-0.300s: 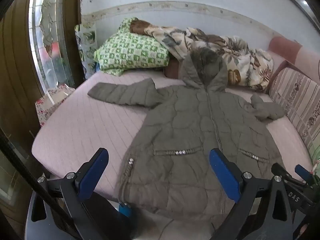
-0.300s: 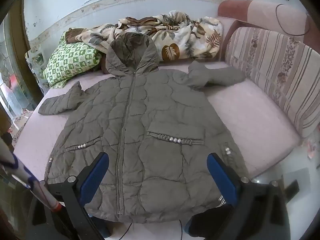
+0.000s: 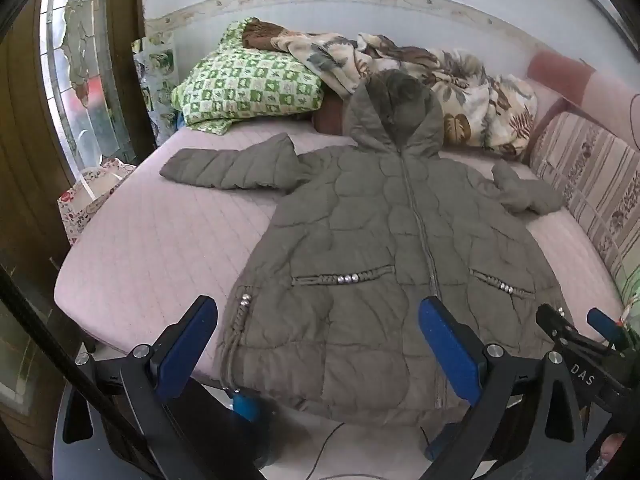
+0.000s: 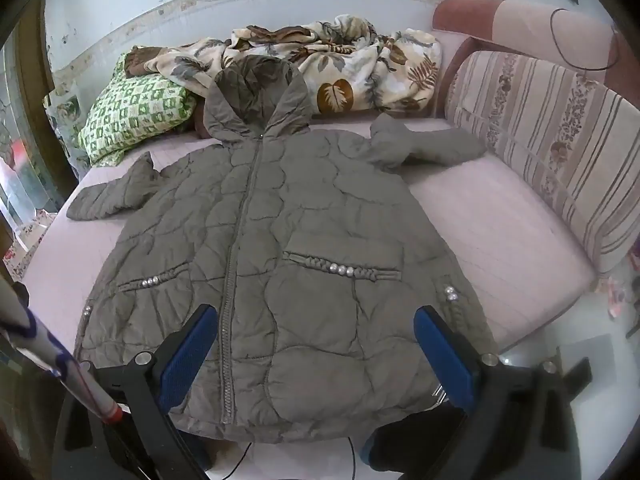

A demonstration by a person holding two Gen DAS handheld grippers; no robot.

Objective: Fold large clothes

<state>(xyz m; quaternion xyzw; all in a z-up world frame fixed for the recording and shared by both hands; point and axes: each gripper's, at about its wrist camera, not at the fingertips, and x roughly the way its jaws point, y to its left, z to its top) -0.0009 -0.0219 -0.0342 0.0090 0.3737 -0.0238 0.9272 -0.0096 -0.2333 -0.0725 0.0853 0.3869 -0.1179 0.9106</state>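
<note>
A grey-green quilted hooded coat [image 3: 380, 248] [image 4: 280, 248] lies spread front-up on a pink bed [image 3: 152, 248] [image 4: 500, 232], zipper closed, both sleeves stretched out sideways, hem hanging over the near edge. My left gripper [image 3: 318, 344] hovers open in front of the hem's left part, nothing between its blue pads. My right gripper [image 4: 316, 350] hovers open over the hem's right half, also holding nothing. In the left wrist view the other gripper's tip shows at the far right edge.
A green checked pillow [image 3: 248, 84] and a leaf-print blanket [image 4: 352, 64] lie at the bed's far end behind the hood. A striped cushion back [image 4: 560, 152] runs along the right side. A glazed door [image 3: 76, 80] stands left. A pole [image 4: 60, 364] crosses the lower left of the right wrist view.
Both grippers have crept slightly closer to the coat's hem; the coat has not moved and the jaws stay wide.
</note>
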